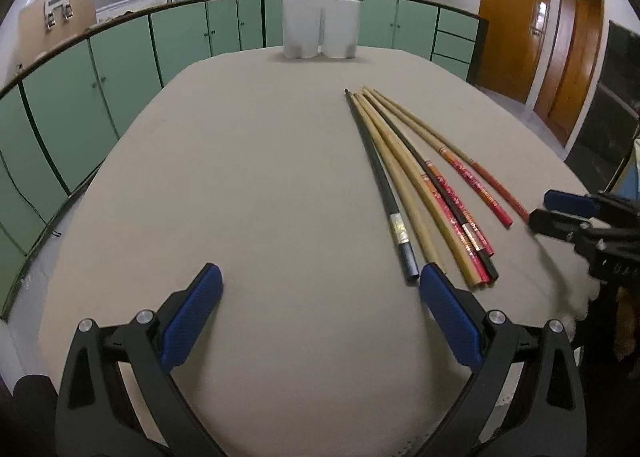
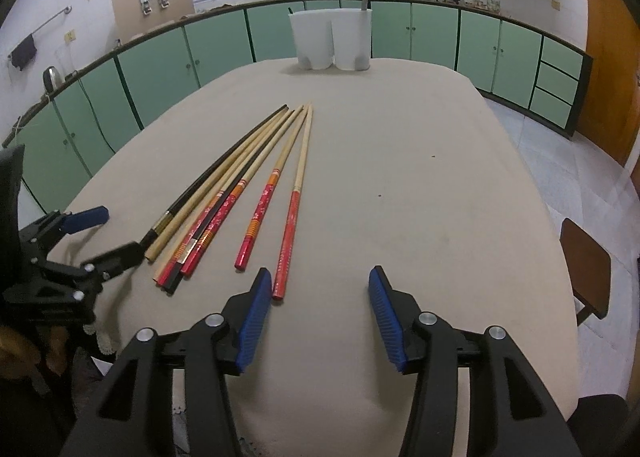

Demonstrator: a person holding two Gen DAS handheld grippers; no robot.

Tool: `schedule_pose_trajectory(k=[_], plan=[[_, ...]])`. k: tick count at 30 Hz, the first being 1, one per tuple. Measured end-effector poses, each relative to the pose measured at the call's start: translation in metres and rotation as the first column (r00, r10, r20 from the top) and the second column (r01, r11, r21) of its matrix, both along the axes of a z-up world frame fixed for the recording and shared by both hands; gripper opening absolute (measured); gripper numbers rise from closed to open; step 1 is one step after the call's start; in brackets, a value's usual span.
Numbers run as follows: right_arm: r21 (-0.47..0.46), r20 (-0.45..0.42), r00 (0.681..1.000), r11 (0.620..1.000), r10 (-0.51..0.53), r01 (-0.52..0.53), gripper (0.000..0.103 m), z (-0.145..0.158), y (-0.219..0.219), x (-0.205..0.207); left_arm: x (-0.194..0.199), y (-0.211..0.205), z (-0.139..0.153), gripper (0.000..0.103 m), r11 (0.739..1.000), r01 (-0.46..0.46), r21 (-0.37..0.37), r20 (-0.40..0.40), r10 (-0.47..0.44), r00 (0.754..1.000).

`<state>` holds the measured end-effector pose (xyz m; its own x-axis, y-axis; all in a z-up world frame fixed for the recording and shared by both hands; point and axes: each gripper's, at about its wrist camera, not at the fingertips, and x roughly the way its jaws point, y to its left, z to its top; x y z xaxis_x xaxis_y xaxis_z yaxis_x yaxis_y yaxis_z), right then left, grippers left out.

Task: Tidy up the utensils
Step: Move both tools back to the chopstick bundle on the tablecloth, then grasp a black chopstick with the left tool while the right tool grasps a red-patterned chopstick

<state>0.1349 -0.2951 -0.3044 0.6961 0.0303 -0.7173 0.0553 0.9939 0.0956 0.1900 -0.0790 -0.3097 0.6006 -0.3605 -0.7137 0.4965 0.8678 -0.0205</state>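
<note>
Several long chopsticks (image 1: 424, 185) lie fanned on the beige table, some plain wood, some red-handled, some black; they also show in the right wrist view (image 2: 236, 193). A white two-part utensil holder (image 1: 320, 27) stands at the table's far end, also in the right wrist view (image 2: 332, 39). My left gripper (image 1: 320, 285) is open and empty, its right pad beside the near ends of the chopsticks. My right gripper (image 2: 320, 289) is open and empty, its left pad next to the rightmost red chopstick (image 2: 290, 225). Each gripper shows in the other's view, the right one (image 1: 560, 213) and the left one (image 2: 108, 233).
The beige table (image 1: 248, 177) fills both views. Green cabinets (image 1: 120, 69) with a counter, sink and pots run behind it. Wooden doors (image 1: 516, 21) stand at the right. A brown stool (image 2: 586, 273) sits beside the table's right edge.
</note>
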Motion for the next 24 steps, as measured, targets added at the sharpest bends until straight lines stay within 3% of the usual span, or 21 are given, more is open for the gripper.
schedule_pose_trajectory(k=[4, 9, 13, 16, 19, 20, 21, 24], plan=[[-0.005, -0.001, 1.0, 1.0, 0.01, -0.01, 0.052, 0.001, 0.003, 0.002, -0.006, -0.011, 0.0, 0.095, 0.999, 0.044, 0.025, 0.022, -0.044, 0.999], [-0.023, -0.003, 1.0, 0.999, 0.022, -0.022, 0.047, -0.001, 0.008, 0.009, -0.002, -0.012, 0.001, 0.075, 1.0, 0.024, 0.015, 0.018, -0.025, 1.0], [-0.033, -0.001, 1.0, 0.999, 0.023, -0.023, 0.038, -0.001, 0.011, 0.013, 0.0, -0.015, 0.001, 0.069, 1.0, 0.022, 0.013, 0.022, -0.022, 1.0], [-0.036, 0.003, 1.0, 0.999, 0.015, -0.015, 0.032, -0.002, 0.012, 0.015, -0.001, -0.022, 0.001, 0.056, 0.999, 0.036, 0.019, 0.034, -0.037, 0.999], [-0.037, 0.01, 1.0, 0.999, 0.005, -0.004, 0.015, -0.002, 0.013, 0.015, -0.002, -0.026, 0.001, 0.04, 0.999, 0.045, 0.015, 0.042, -0.045, 0.998], [-0.038, 0.012, 1.0, 0.999, 0.0, 0.001, 0.008, -0.002, 0.012, 0.015, -0.002, -0.027, 0.001, 0.03, 0.999, 0.043, 0.013, 0.046, -0.043, 0.998], [-0.039, 0.013, 1.0, 0.999, -0.01, 0.01, 0.007, -0.002, 0.011, 0.015, -0.002, -0.026, 0.001, 0.02, 0.999, 0.035, 0.01, 0.048, -0.035, 0.998], [-0.028, 0.02, 0.998, 0.998, -0.058, 0.058, 0.006, -0.002, 0.004, 0.014, 0.002, -0.019, 0.001, 0.007, 1.0, -0.002, -0.014, 0.038, 0.003, 0.999]])
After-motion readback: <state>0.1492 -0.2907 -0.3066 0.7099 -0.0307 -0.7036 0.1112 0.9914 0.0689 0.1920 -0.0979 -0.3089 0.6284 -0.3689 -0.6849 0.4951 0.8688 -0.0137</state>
